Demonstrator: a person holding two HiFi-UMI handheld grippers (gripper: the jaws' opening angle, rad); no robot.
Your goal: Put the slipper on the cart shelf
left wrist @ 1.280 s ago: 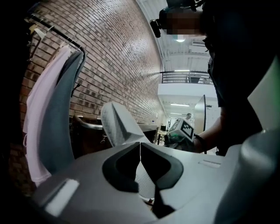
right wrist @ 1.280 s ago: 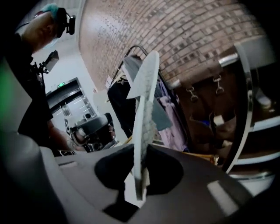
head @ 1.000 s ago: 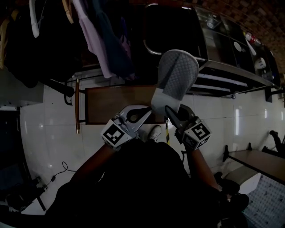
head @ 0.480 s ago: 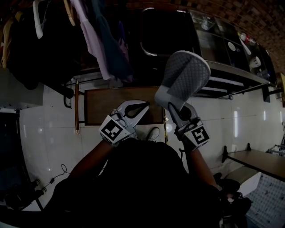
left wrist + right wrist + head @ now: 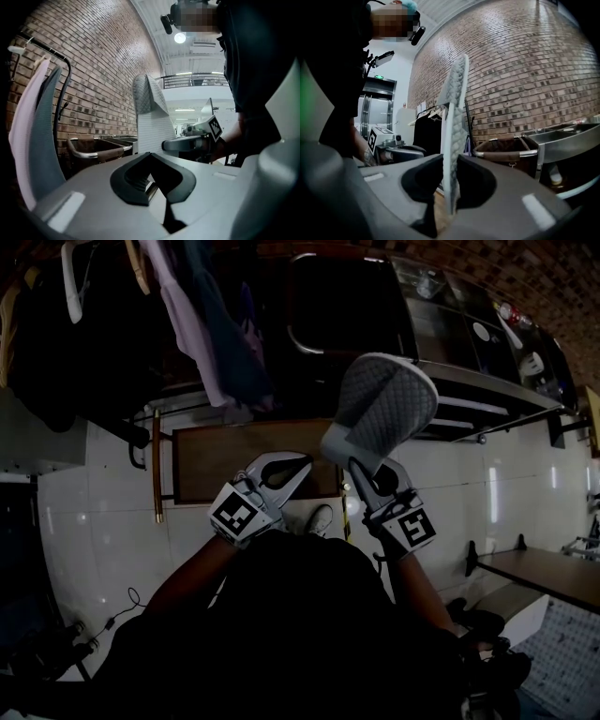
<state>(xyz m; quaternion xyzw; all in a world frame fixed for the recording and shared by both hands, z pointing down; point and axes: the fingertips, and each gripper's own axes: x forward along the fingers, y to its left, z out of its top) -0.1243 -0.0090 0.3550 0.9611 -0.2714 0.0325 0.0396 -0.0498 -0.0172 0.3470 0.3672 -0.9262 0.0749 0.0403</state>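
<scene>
Slipper [image 5: 382, 409]: grey, upright at centre frame, heel end clamped in right claw [image 5: 365, 470].
Left claw [image 5: 298, 463]: closed, empty.
Brown surface [image 5: 225, 465]: on white tiled floor [image 5: 94, 512].
Metal cart [image 5: 469, 352]: upper right.
Hanging clothes [image 5: 202, 324]: upper left.
Brick wall [image 5: 93, 70]: behind.

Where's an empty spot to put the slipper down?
The wooden board below the hanging clothes looks bare, and so does the white floor left of it. The cart is crowded with small things on top.
</scene>
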